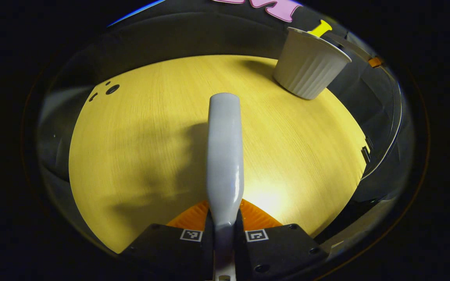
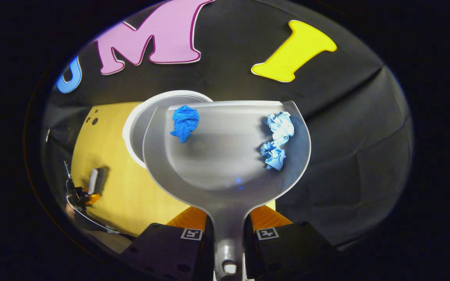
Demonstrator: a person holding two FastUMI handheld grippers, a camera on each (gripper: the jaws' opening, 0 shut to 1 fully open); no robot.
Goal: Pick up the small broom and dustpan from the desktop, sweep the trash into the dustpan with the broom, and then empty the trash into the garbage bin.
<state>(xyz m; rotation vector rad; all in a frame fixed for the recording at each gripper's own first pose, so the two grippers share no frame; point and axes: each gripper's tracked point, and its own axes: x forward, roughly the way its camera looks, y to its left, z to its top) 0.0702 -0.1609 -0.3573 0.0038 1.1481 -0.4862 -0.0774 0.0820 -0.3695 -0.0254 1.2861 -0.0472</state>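
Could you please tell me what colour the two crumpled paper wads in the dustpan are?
Both blue, one darker, one paler; right gripper view.

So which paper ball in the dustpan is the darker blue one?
The paper ball by the dustpan's front lip, over the bin. The other ball is pale blue and longer.

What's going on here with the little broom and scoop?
A person is tidying a yellow table with a gripper in each hand. The right gripper is clamped on the handle of a grey dustpan, which carries two crumpled blue paper scraps and is held up by the white bin. The left gripper is clamped on the small broom above the table.
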